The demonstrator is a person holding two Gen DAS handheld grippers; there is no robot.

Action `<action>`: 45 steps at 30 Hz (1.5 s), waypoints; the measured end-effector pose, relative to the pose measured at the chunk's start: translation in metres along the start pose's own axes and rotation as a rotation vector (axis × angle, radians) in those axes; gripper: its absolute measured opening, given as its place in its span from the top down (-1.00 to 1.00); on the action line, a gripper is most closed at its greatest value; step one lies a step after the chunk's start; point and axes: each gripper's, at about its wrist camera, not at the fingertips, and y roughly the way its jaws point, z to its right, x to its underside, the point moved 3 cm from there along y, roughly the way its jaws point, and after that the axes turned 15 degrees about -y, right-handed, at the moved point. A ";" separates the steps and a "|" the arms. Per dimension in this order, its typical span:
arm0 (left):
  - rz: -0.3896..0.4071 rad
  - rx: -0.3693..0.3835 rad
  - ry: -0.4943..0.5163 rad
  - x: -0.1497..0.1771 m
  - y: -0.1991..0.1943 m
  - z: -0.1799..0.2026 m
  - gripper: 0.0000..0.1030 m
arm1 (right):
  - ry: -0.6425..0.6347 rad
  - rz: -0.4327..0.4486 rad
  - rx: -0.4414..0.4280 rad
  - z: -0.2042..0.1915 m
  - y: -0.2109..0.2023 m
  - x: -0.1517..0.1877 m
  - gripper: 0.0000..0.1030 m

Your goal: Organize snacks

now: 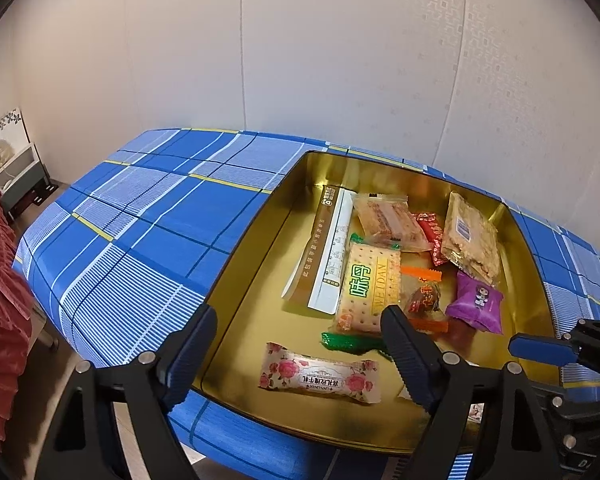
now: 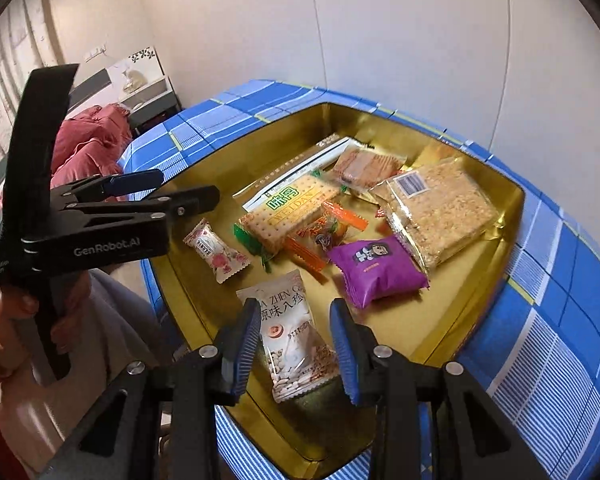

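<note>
A gold tin tray [image 1: 256, 240] [image 2: 480, 320] on a blue plaid table holds several snacks: a rose-print candy [image 1: 320, 372] [image 2: 216, 250], a green-ended cracker pack [image 1: 370, 284] [image 2: 292, 210], a purple packet [image 1: 476, 304] [image 2: 376, 268], a long brown-and-white bar [image 1: 326, 252], an oat bar pack [image 2: 440, 208] and a white nut packet [image 2: 292, 336]. My left gripper [image 1: 296, 354] [image 2: 184, 188] is open and empty above the tray's near left part, over the rose candy. My right gripper [image 2: 296, 352] is open, its fingers on either side of the white nut packet, which lies in the tray.
The blue plaid tablecloth [image 1: 140, 216] covers the table around the tray. A red bedspread [image 1: 0, 300] and a small nightstand [image 1: 20, 176] lie to the left. A pale wall stands behind the table.
</note>
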 end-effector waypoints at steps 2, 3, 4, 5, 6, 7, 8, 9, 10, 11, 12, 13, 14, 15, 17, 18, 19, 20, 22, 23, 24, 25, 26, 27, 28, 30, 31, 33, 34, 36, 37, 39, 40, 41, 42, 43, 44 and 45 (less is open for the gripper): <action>0.006 -0.002 0.002 0.000 -0.002 -0.001 -0.65 | 0.011 0.024 0.015 -0.002 -0.003 -0.001 0.29; 0.007 -0.002 0.003 0.000 -0.002 -0.002 -0.65 | 0.029 0.045 0.025 -0.003 -0.006 -0.001 0.29; 0.010 -0.001 0.004 0.000 -0.003 -0.002 -0.65 | 0.040 0.059 0.032 -0.003 -0.009 0.000 0.29; 0.015 0.000 0.004 0.000 -0.005 -0.003 -0.66 | 0.053 0.073 0.039 -0.003 -0.011 0.000 0.29; 0.019 0.001 0.004 0.000 -0.006 -0.004 -0.67 | 0.070 0.090 0.043 -0.003 -0.014 0.001 0.29; 0.024 0.002 0.005 0.000 -0.008 -0.005 -0.69 | 0.091 0.108 0.048 -0.003 -0.017 0.001 0.29; 0.027 0.003 0.007 0.000 -0.009 -0.005 -0.72 | 0.105 0.118 0.059 -0.003 -0.018 0.001 0.29; 0.032 0.007 0.009 0.001 -0.011 -0.005 -0.73 | 0.114 0.125 0.077 -0.004 -0.020 0.003 0.29; 0.036 0.010 0.012 0.001 -0.013 -0.006 -0.75 | 0.125 0.129 0.101 -0.005 -0.021 0.004 0.29; 0.040 0.012 0.016 0.002 -0.015 -0.006 -0.77 | 0.135 0.129 0.119 -0.005 -0.021 0.005 0.29; 0.042 0.013 0.021 0.003 -0.017 -0.006 -0.78 | 0.143 0.123 0.142 -0.006 -0.022 0.007 0.29; 0.041 0.016 0.026 0.004 -0.019 -0.006 -0.80 | 0.143 0.116 0.177 -0.008 -0.023 0.008 0.29; 0.041 0.019 0.030 0.006 -0.020 -0.006 -0.81 | 0.147 0.110 0.204 -0.010 -0.024 0.008 0.28; 0.042 0.019 0.033 0.008 -0.023 -0.006 -0.82 | 0.150 0.103 0.222 -0.011 -0.024 0.009 0.21; 0.037 0.022 0.043 0.012 -0.027 -0.005 -0.85 | 0.170 0.076 0.278 -0.013 -0.027 0.011 0.16; 0.032 0.026 0.050 0.015 -0.030 -0.005 -0.85 | 0.190 0.062 0.307 -0.013 -0.028 0.012 0.15; 0.035 0.028 0.053 0.017 -0.033 -0.005 -0.88 | 0.205 0.054 0.325 -0.013 -0.030 0.013 0.15; 0.041 0.033 0.052 0.018 -0.037 -0.006 -0.92 | 0.222 0.047 0.338 -0.013 -0.032 0.015 0.14; 0.061 0.051 0.045 0.021 -0.046 -0.008 -1.00 | 0.264 0.060 0.362 -0.013 -0.039 0.019 0.07; 0.070 0.056 0.041 0.022 -0.050 -0.009 -1.00 | 0.277 0.080 0.374 -0.014 -0.043 0.020 -0.04; 0.076 0.058 0.041 0.024 -0.053 -0.010 -1.00 | 0.287 0.111 0.398 -0.015 -0.049 0.023 -0.18; 0.078 0.054 0.041 0.026 -0.056 -0.011 -1.00 | 0.294 0.129 0.421 -0.017 -0.053 0.025 -0.24; 0.077 0.049 0.045 0.029 -0.058 -0.012 -1.00 | 0.303 0.137 0.438 -0.018 -0.056 0.026 -0.28; 0.078 0.044 0.049 0.032 -0.060 -0.013 -1.00 | 0.321 0.149 0.476 -0.020 -0.060 0.028 -0.28; 0.082 0.035 0.053 0.035 -0.062 -0.014 -1.00 | 0.325 0.162 0.506 -0.023 -0.064 0.029 -0.28; 0.099 0.020 0.061 0.041 -0.066 -0.015 -1.00 | 0.315 0.184 0.579 -0.033 -0.070 0.030 -0.29; 0.116 -0.001 0.060 0.043 -0.068 -0.016 -1.00 | 0.311 0.192 0.602 -0.038 -0.072 0.031 -0.29; 0.140 -0.050 0.052 0.048 -0.070 -0.019 -1.00 | 0.316 0.196 0.624 -0.047 -0.074 0.036 -0.34; 0.132 -0.041 0.049 0.050 -0.071 -0.020 -1.00 | 0.320 0.191 0.629 -0.051 -0.073 0.038 -0.34; 0.102 -0.023 0.049 0.054 -0.071 -0.022 -1.00 | 0.334 0.175 0.631 -0.058 -0.070 0.045 -0.35; 0.096 -0.029 0.045 0.055 -0.071 -0.023 -1.00 | 0.343 0.161 0.633 -0.061 -0.067 0.048 -0.35; 0.088 -0.035 0.021 0.057 -0.071 -0.029 -1.00 | 0.360 0.153 0.636 -0.064 -0.065 0.054 -0.35; 0.086 -0.035 0.015 0.057 -0.071 -0.031 -1.00 | 0.362 0.153 0.635 -0.065 -0.065 0.056 -0.35; 0.085 -0.034 0.012 0.056 -0.071 -0.032 -1.00 | 0.361 0.151 0.637 -0.065 -0.064 0.056 -0.35; 0.088 -0.034 0.012 0.056 -0.072 -0.032 -1.00 | 0.359 0.150 0.642 -0.065 -0.063 0.057 -0.35; 0.092 -0.034 0.013 0.057 -0.072 -0.032 -1.00 | 0.357 0.153 0.645 -0.065 -0.064 0.057 -0.35; 0.095 -0.029 0.014 0.057 -0.073 -0.032 -1.00 | 0.358 0.156 0.645 -0.065 -0.064 0.057 -0.35; 0.098 -0.022 0.018 0.058 -0.074 -0.030 -1.00 | 0.361 0.157 0.644 -0.065 -0.064 0.057 -0.35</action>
